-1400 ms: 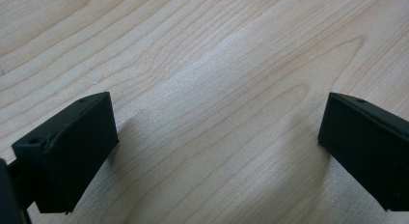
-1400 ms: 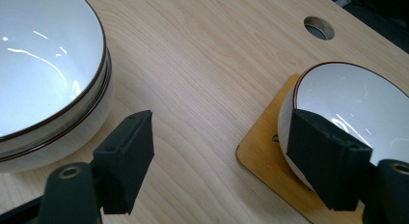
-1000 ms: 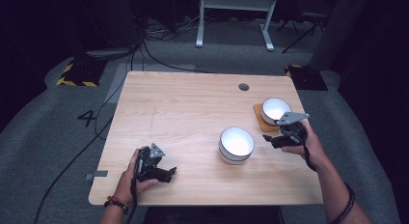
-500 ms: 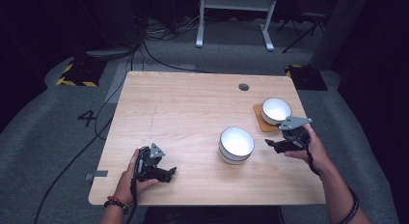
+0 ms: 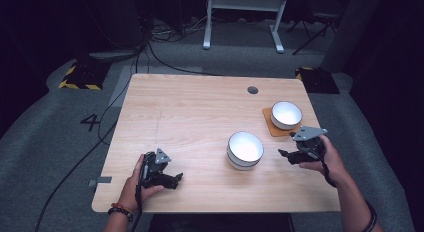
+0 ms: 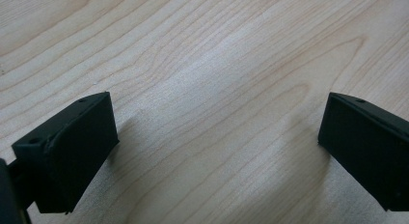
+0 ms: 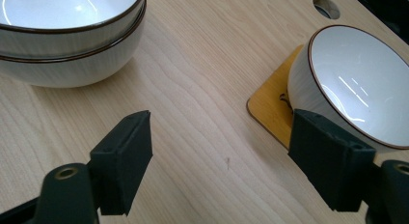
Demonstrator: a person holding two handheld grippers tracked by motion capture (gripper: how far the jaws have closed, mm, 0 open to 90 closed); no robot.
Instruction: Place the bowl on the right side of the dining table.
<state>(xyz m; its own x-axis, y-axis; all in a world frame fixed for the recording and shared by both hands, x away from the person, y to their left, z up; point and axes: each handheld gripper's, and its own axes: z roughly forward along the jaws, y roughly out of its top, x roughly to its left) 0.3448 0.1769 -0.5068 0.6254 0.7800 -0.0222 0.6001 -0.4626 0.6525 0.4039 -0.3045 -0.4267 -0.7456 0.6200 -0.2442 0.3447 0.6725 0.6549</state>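
Two white brown-rimmed bowls sit stacked (image 5: 245, 149) left of the orange coaster bowl (image 5: 286, 114); my right gripper (image 5: 289, 156) has backed away, jaws wide and empty, so that bowl seems placed.

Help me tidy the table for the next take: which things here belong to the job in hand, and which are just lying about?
In the job:
single bowl on the orange mat
two stacked bowls
right gripper, jaws open, empty

Lying about:
left gripper, resting open on the table
cables on the floor
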